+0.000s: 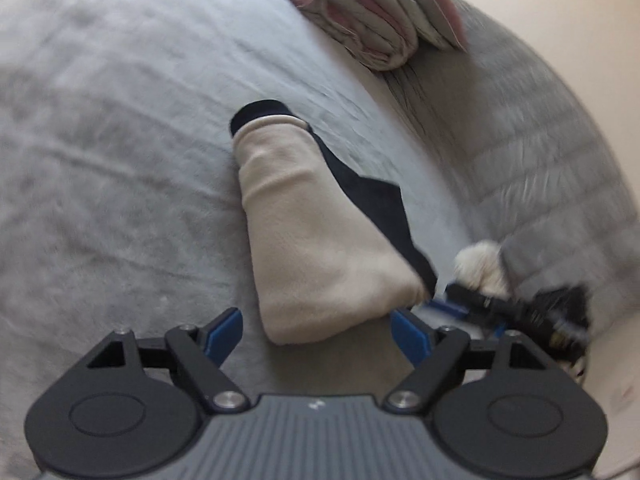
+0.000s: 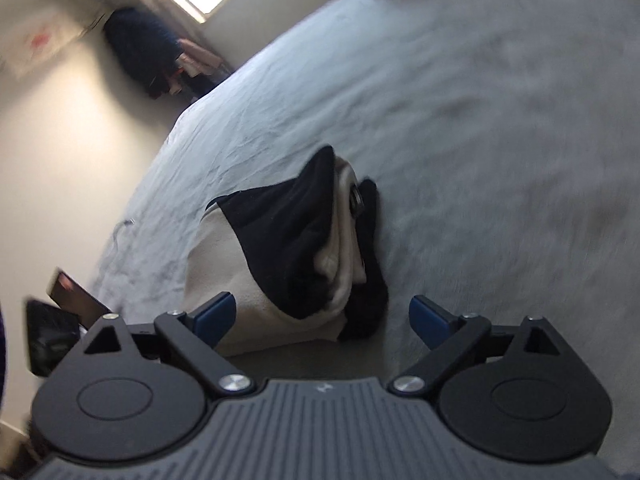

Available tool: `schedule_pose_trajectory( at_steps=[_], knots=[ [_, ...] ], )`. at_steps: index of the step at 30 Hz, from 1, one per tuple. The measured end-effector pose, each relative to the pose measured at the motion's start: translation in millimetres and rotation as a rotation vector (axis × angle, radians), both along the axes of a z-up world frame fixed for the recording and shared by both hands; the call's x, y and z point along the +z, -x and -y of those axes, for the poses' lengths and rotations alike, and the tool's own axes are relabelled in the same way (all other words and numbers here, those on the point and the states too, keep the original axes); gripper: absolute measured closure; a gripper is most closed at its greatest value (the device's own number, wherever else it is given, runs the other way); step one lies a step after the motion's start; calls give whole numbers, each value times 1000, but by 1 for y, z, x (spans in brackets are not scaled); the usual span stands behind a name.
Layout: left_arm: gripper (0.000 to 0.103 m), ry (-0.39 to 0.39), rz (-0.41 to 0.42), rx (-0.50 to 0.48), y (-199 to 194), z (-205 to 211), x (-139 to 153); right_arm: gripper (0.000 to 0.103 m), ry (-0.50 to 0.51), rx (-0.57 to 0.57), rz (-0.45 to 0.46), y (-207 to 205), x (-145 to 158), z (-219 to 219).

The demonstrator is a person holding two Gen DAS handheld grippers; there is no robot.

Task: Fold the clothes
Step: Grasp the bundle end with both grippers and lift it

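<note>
The left gripper (image 1: 316, 330) stands spread wide with nothing between its blue pads, as does the right gripper (image 2: 322, 316). Just ahead of both, a folded cream-and-black garment (image 1: 316, 236) lies as a compact bundle on the grey bedspread (image 1: 120, 160), cream outside, black edges peeking out.

Folded cream-and-black fleece garment (image 1: 320, 236) lies mid-bed on the pale grey bedsheet (image 1: 120, 140). In left wrist view: left gripper (image 1: 316, 330) sits just before its near end; stack of folded pink-and-white clothes (image 1: 372, 12) far behind, near the bed's right edge; quilted grey blanket (image 1: 520, 160) to the right. Right gripper (image 1: 472, 308) is just right of the garment's near corner. In right wrist view: the right gripper sits before the garment; dark blue bundle (image 2: 140, 44) far behind left, off the bed, against the wall.
</note>
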State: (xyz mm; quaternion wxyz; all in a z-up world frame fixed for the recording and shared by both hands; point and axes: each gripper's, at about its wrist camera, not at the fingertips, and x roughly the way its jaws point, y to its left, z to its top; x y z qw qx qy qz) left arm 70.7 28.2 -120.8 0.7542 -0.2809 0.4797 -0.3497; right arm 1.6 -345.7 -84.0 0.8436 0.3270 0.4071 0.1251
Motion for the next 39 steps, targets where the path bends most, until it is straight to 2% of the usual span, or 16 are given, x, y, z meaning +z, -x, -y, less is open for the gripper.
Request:
schedule_pose_trajectory(
  at_steps=[2, 5, 8, 21, 26, 30, 33, 35, 37, 39],
  knots=[
    [21, 38, -45, 28, -5, -1, -6, 8, -107, -43, -68, -4, -11, 10],
    [21, 69, -86, 56, -11, 0, -11, 7, -227, -89, -105, -8, -21, 22],
    [21, 90, -115, 81, -16, 4, -16, 7, -302, -104, -129, -11, -25, 28],
    [36, 185, -162, 236, -42, 5, -34, 7, -360, -140, -137, -37, -21, 23],
    [42, 240, -180, 315, -48, 5, -44, 12, -359, -164, -124, -51, -19, 17],
    [45, 246, -169, 376, -47, 13, -46, 15, -347, -187, -99, -57, -19, 9],
    [45, 240, -156, 411, -45, 17, -44, 23, -327, -198, -82, -61, -19, 3],
    [49, 237, -152, 432, -43, 16, -44, 43, -318, -203, -79, -63, -20, 1],
    [52, 231, -158, 445, -41, 13, -42, 56, -328, -222, -98, -66, -22, 0],
    [57, 234, -174, 445, -42, 11, -41, 61, -340, -228, -102, -66, -21, 0]
  ],
)
